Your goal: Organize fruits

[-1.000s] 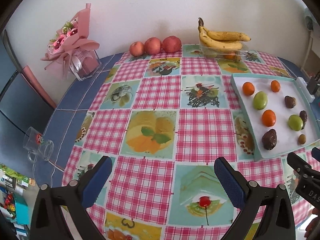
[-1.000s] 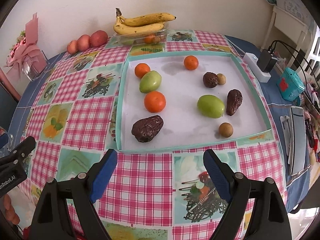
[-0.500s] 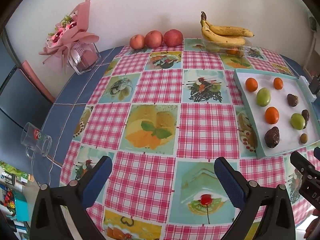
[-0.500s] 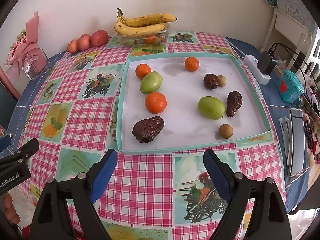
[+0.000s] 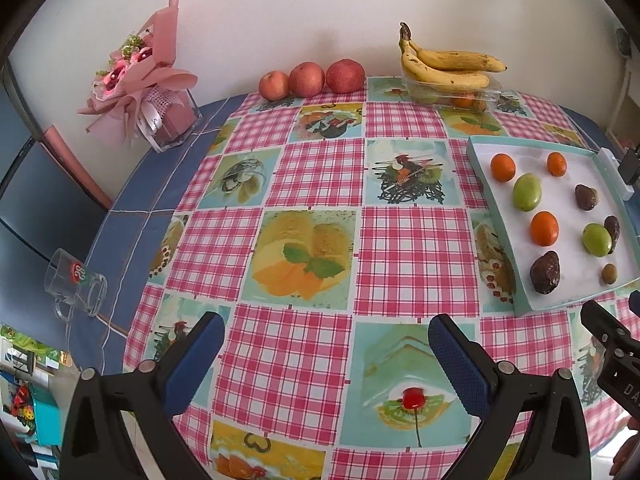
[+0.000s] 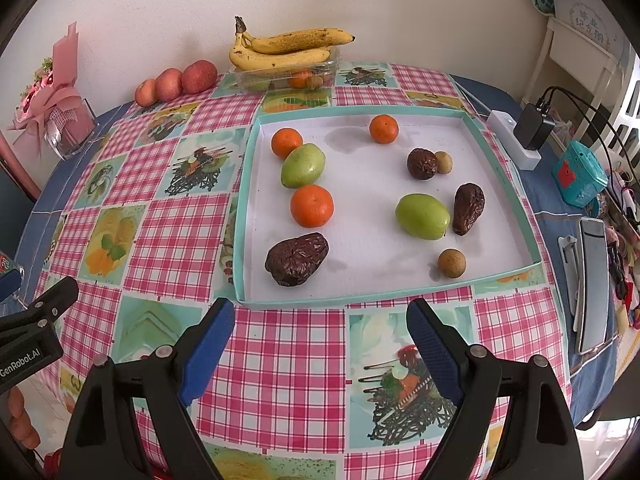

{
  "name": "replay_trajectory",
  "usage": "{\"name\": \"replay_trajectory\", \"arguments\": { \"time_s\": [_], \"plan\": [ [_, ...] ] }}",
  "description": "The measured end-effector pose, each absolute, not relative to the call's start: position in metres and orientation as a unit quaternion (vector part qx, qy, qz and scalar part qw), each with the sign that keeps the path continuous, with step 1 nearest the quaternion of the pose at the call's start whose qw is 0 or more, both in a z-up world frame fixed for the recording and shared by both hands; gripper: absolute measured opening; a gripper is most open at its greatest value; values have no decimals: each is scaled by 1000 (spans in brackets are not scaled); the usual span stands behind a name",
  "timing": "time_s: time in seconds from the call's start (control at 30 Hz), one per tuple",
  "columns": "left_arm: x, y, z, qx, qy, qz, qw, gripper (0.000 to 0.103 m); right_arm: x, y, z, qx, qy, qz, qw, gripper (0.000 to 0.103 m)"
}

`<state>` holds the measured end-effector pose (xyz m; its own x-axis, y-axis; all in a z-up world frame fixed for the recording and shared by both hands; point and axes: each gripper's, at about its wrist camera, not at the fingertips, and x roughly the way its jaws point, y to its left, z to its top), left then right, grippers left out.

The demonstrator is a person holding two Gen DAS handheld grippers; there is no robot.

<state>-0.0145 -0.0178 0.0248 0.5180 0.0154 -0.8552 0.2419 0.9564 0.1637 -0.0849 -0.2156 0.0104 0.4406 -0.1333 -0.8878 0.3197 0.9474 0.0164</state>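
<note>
Fruits (image 6: pixel 311 205) in clear box (image 6: pixel 286 76) half-hidden under bananas (image 6: pixel 286 49).

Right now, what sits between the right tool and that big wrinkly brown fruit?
In the right wrist view, only checked tablecloth and the tray's teal front rim separate the open right tool from the wrinkled brown fruit.
</note>
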Motion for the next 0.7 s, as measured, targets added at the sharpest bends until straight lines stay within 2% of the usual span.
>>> {"name": "replay_trajectory", "arguments": {
  "time_s": [0.7],
  "plan": [
    [-13, -16, 23, 130, 492, -60, 859, 103, -84, -215, 10, 89, 514, -134, 842, 88]
  ]
}}
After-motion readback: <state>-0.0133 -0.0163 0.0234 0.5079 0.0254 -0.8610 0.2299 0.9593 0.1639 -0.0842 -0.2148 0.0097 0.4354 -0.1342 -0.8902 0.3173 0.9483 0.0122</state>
